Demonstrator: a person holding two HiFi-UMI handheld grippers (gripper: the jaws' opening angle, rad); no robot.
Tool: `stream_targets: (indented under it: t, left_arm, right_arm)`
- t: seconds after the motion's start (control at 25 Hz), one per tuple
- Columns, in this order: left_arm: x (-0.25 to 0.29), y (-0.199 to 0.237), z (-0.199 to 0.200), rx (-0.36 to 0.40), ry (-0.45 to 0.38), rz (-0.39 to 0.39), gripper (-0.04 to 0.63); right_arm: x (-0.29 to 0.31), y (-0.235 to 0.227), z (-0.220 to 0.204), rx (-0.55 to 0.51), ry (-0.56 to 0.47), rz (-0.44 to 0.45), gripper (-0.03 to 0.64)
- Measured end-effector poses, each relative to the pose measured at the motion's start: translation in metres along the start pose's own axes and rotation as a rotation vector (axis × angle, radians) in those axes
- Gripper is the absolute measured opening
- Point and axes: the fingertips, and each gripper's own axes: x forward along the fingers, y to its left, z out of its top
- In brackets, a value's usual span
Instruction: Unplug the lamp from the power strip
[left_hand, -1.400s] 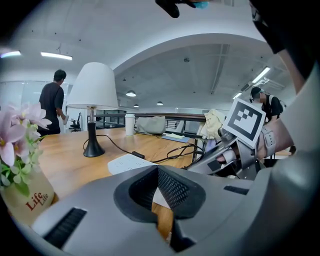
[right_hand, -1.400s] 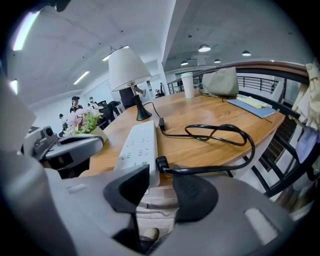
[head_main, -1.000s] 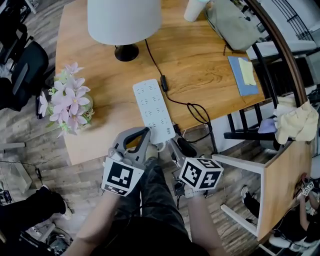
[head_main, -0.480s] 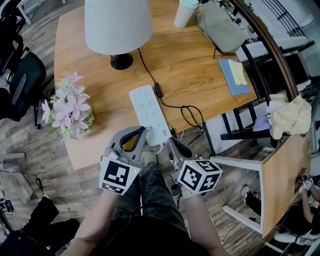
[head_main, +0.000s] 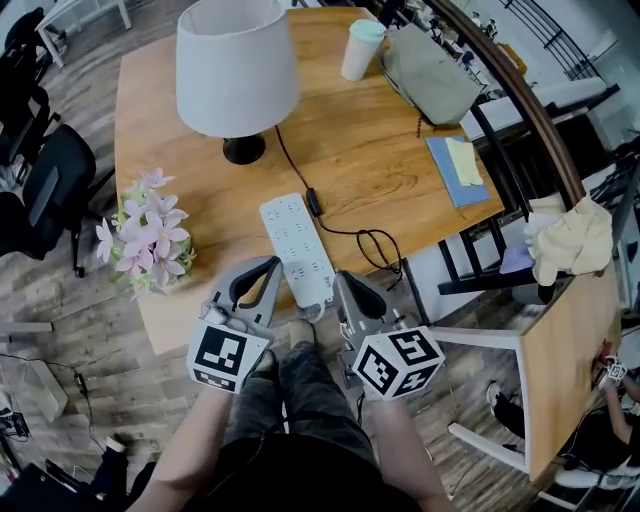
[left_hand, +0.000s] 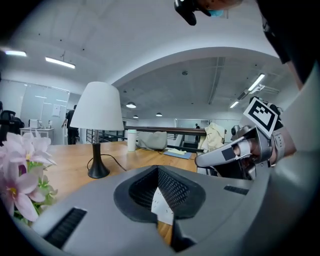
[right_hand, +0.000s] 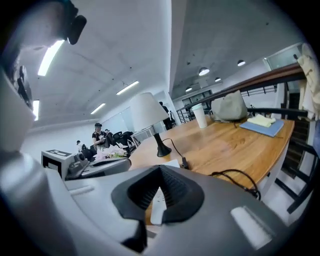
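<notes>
A lamp (head_main: 237, 65) with a white shade stands at the back of the wooden table (head_main: 390, 140). Its black cord (head_main: 345, 228) runs past the white power strip (head_main: 296, 250) and coils at the table's front edge; where its plug sits I cannot make out. My left gripper (head_main: 270, 266) is shut and empty, just off the strip's near left corner. On the strip's near right side, my right gripper (head_main: 345, 280) is also shut on nothing. In the left gripper view the left gripper (left_hand: 159, 175) points at the lamp (left_hand: 97, 107). The right gripper (right_hand: 160, 170) looks along the strip (right_hand: 159, 205).
Pink flowers (head_main: 145, 235) stand at the table's left edge. A cup (head_main: 358, 48), a grey bag (head_main: 430, 70) and a blue notebook (head_main: 457, 168) lie at the back right. A chair draped with cloth (head_main: 565, 240) is to the right. My legs are below the table's edge.
Both grippers have risen towards the head camera and now sit at the strip's near end. The right one rose more and rolled a little.
</notes>
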Motion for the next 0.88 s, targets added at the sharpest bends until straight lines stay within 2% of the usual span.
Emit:
stream_targets:
  t: [0.12, 0.48, 0.88]
  left_arm:
    - [-0.002, 0.004, 0.011, -0.015, -0.03, 0.004, -0.003]
    - [-0.014, 0.017, 0.04, -0.029, -0.109, 0.034, -0.003]
    - [-0.025, 0.024, 0.059, -0.042, -0.153, 0.058, -0.003]
  right_arm:
    - [-0.002, 0.006, 0.015, -0.081, -0.036, 0.009, 0.006]
    - [-0.008, 0.019, 0.05, -0.222, -0.138, 0.026, 0.006]
    - [-0.015, 0.028, 0.074, -0.283, -0.199, 0.034, 0.006]
